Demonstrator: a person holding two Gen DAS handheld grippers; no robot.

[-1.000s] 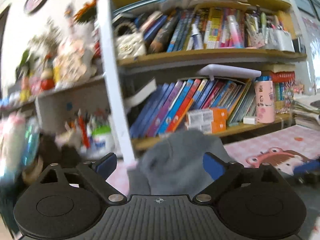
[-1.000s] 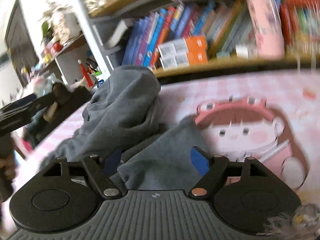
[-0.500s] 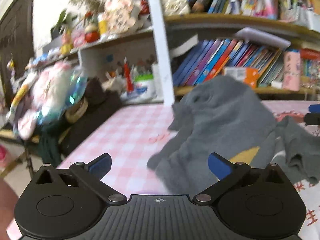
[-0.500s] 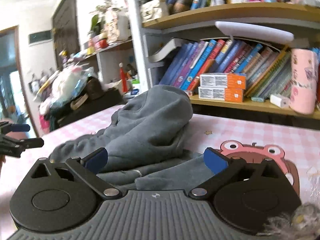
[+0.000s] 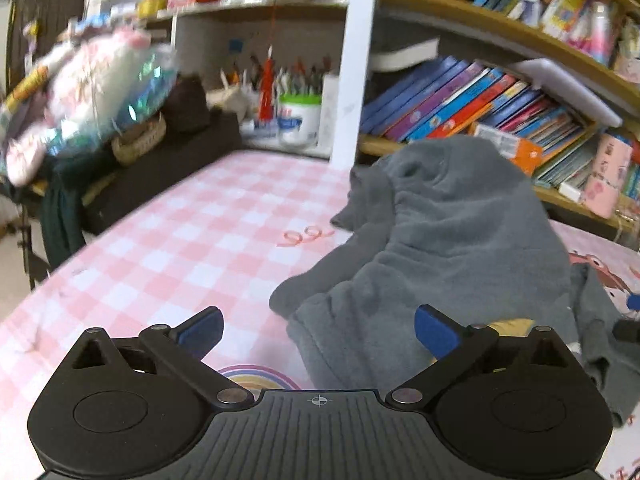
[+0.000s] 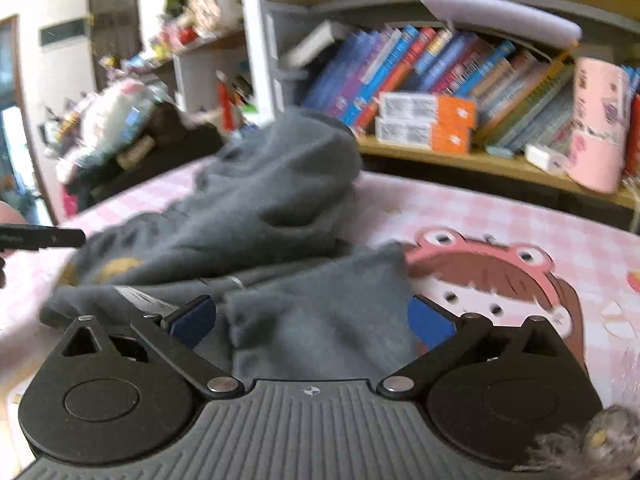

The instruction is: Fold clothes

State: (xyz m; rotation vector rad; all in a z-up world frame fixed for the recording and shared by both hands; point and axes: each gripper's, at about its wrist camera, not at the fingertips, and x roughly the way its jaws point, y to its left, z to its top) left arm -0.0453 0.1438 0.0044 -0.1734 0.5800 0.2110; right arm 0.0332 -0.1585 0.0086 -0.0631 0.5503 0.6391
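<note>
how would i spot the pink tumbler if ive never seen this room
Find the wooden bookshelf behind the pink checked table. On its lowest shelf, right of the leaning books, stands the pink tumbler, the only tall, round thing there.

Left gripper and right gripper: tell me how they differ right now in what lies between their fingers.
1. The left gripper has pink checked tablecloth under one finger and the grey sweatshirt's edge under the other; the right gripper has grey fabric filling most of its gap.
2. The left gripper faces the sweatshirt's heaped side; the right gripper faces a flatter flap beside the cartoon print.
Shared: both stand wide open, gripping nothing.
</note>
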